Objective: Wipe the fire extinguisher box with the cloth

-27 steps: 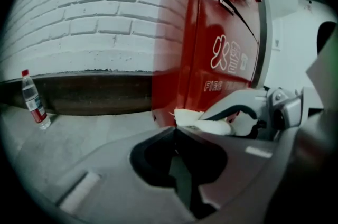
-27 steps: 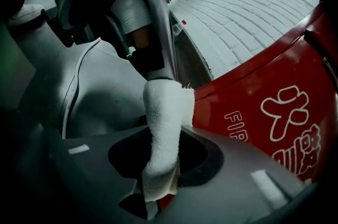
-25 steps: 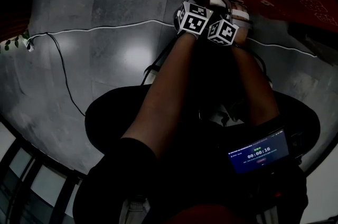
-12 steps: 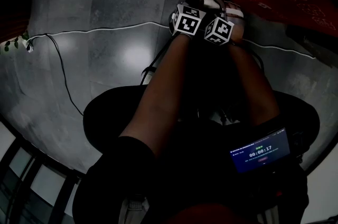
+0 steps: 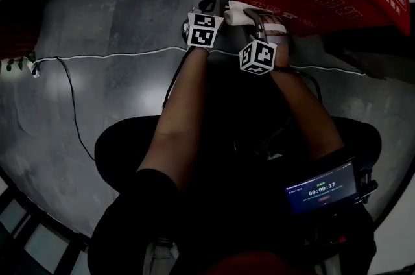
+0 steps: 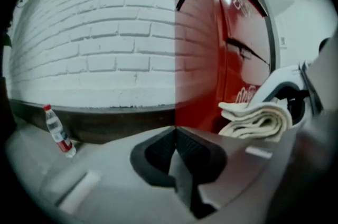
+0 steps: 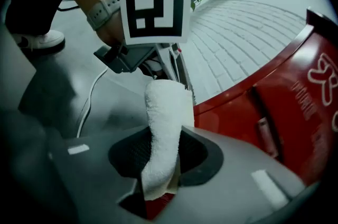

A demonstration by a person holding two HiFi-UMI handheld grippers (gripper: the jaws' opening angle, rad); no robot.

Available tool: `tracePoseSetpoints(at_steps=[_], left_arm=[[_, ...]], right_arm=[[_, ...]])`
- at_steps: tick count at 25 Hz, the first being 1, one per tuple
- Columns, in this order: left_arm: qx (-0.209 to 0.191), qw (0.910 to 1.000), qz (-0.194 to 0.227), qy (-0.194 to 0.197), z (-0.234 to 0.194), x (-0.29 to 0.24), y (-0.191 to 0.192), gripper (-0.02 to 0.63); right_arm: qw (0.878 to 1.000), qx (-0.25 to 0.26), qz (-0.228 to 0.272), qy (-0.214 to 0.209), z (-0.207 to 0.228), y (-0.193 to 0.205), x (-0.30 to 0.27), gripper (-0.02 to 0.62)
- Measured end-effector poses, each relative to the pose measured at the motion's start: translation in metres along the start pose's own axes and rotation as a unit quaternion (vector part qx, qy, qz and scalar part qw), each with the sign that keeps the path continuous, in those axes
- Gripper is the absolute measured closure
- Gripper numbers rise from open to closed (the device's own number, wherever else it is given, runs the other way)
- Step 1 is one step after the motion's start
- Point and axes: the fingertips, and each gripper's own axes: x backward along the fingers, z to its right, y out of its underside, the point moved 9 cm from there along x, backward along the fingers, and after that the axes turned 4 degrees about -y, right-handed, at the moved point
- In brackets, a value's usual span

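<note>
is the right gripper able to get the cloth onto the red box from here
Probably yes: the right gripper is shut on the cloth, and the fire extinguisher box sits just ahead with nothing between them. The left gripper is off to the side.

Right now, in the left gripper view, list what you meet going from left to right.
water bottle → left gripper, jaws shut → cloth. The fire extinguisher box spans behind the last two, so it has no clear place in the order.
</note>
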Motion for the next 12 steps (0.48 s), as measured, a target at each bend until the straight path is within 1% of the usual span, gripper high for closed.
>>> tracePoseSetpoints(at_steps=[3,6,9,12], left_arm=[[-0.013,0.9987,0.047,-0.014,-0.006,0.023,-0.048,0.606],[-0.018,0.994,0.105,-0.027,-0.008,0.047,-0.107,0.606],[-0.023,0.9896,0.136,-0.042,-0.006,0.076,-0.151,0.606],[-0.043,0.985,0.157,-0.057,-0.007,0.105,-0.196,0.606]], right_arm=[[0.999,0.008,0.02,0.035,0.033,-0.021,0.042,0.477],[0.997,0.004,0.034,0.075,0.077,-0.036,0.084,0.475],[0.994,-0.01,0.04,0.099,0.108,-0.046,0.131,0.472],[0.991,0.002,0.05,0.124,0.127,-0.051,0.178,0.472]])
